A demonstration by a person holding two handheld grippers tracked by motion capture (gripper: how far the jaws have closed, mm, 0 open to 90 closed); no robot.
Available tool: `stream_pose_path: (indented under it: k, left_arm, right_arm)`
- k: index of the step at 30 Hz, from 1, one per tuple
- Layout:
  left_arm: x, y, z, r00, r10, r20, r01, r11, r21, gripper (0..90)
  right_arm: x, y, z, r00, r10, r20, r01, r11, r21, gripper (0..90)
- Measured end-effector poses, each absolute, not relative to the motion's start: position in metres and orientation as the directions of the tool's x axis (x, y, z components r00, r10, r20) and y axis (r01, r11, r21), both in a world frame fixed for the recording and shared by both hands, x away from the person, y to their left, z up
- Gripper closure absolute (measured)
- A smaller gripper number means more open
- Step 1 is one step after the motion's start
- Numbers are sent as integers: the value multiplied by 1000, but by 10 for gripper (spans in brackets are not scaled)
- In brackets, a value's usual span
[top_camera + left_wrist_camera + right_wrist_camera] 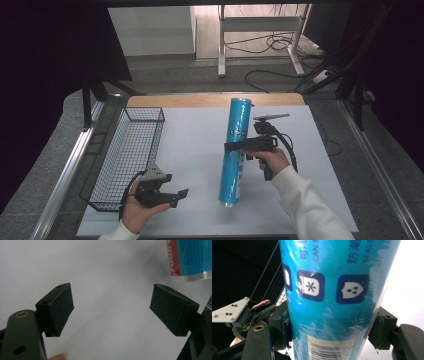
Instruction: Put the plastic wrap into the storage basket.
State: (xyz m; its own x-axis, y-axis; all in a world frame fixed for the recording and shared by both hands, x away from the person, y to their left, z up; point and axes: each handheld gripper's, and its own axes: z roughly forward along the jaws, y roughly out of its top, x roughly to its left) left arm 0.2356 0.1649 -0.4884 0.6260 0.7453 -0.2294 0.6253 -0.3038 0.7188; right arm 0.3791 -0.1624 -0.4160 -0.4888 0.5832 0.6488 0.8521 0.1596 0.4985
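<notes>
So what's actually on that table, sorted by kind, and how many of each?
Blue tubes: 1, the tall blue tube, standing upright, clamped by the right gripper.
Wire baskets: 1, the black wire basket at the table's left edge.
Handheld grippers: 2, the other being the left gripper, jaws apart, holding nothing.
Total: 4.

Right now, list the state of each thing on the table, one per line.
Blue tube: upright on the white table, clamped mid-height.
Right hand-held gripper: shut on the blue tube.
Left hand-held gripper: open, holding nothing.
Wire basket: upright, nothing inside.
</notes>
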Motion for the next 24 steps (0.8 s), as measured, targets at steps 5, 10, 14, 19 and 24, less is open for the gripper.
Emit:
stream_pose_path:
  k: [5,10,14,19,24]
  left_arm:
    - [239,166,-483,638,712,-294,630,-262,731,186]
    - [246,161,-474,669,617,-415,647,-209,733,154]
    - [261,147,-464,697,544,-467,650,-204,732,142]
    - [276,129,-461,704,508,-497,663,-218,716,122]
    - [298,113,-463,686,469,-557,695,-194,692,105]
  right_arm:
    - [379,-158,-417,-497,586,640,846,165,506,321]
    - [379,-151,-420,-510,575,640,840,170,516,322]
    - [377,-143,-421,-525,574,629,832,188,523,322]
    - [375,-134,-422,-537,576,616,823,197,533,321]
    - [374,-127,-422,-541,564,624,821,191,538,322]
